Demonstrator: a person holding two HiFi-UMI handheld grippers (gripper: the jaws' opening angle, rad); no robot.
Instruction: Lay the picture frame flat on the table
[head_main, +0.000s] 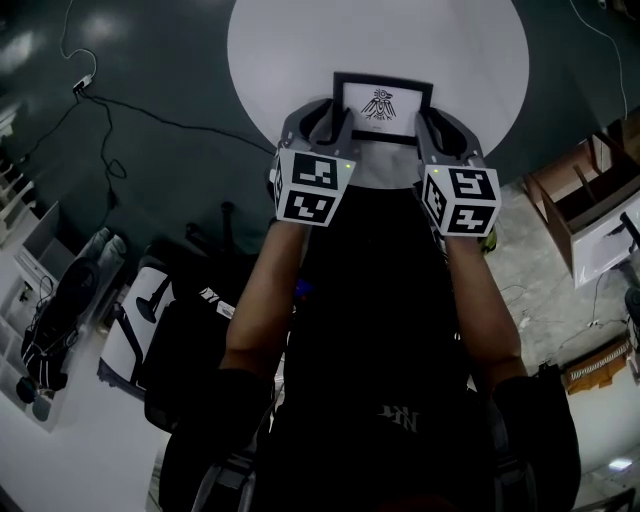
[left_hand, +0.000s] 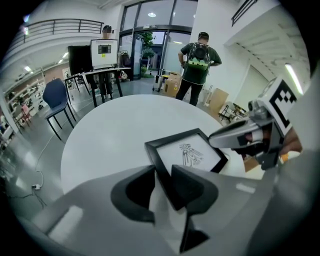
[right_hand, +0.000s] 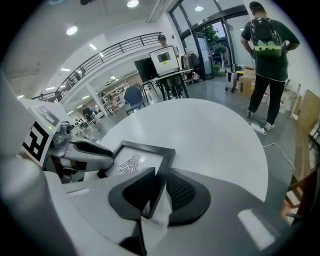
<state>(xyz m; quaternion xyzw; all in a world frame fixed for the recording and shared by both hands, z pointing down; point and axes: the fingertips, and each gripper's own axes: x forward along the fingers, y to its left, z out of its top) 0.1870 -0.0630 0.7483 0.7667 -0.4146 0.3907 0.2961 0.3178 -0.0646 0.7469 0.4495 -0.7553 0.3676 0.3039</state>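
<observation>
A black picture frame (head_main: 382, 105) with a bird drawing lies low on the near edge of the round white table (head_main: 290, 45). My left gripper (head_main: 328, 118) straddles its left rail. In the left gripper view the frame (left_hand: 187, 155) rests against one finger, and a pale gap shows beside the other finger of my left gripper (left_hand: 162, 170). My right gripper (head_main: 432, 125) is on the right rail. In the right gripper view the frame (right_hand: 135, 162) is pinched tightly between the pads of my right gripper (right_hand: 161, 175).
A person with a backpack (right_hand: 267, 45) stands beyond the table. Desks with a monitor (left_hand: 104, 52) and a blue chair (left_hand: 55, 97) are further back. A cable (head_main: 110, 120) runs over the dark floor on the left, and wooden shelving (head_main: 585, 200) stands on the right.
</observation>
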